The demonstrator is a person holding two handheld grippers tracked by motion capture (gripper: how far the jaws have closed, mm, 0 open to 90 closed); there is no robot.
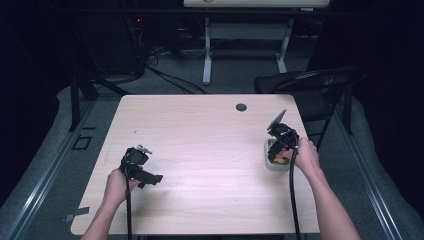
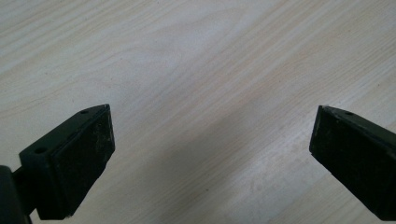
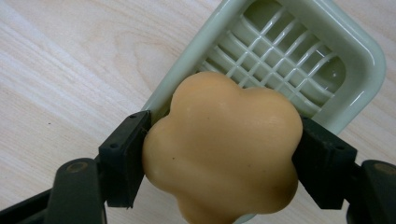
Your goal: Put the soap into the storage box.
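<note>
A lobed orange soap bar point(image 3: 223, 147) is clamped between the jaws of my right gripper point(image 3: 219, 158), which is shut on it. It hangs just above a pale green soap dish point(image 3: 355, 51) with a slotted grid floor. In the high view that dish point(image 1: 268, 162) stands near the table's right edge, under my right gripper point(image 1: 281, 146). My left gripper point(image 1: 150, 177) hovers low over the left part of the table. Its jaws stand wide apart in the left gripper view point(image 2: 210, 154), with bare wood between them.
The light wooden table point(image 1: 200, 150) has a round dark cable hole point(image 1: 241, 107) near its far edge. A black chair point(image 1: 310, 85) stands beyond the right far corner. A white-legged table point(image 1: 207, 50) stands farther back on the floor.
</note>
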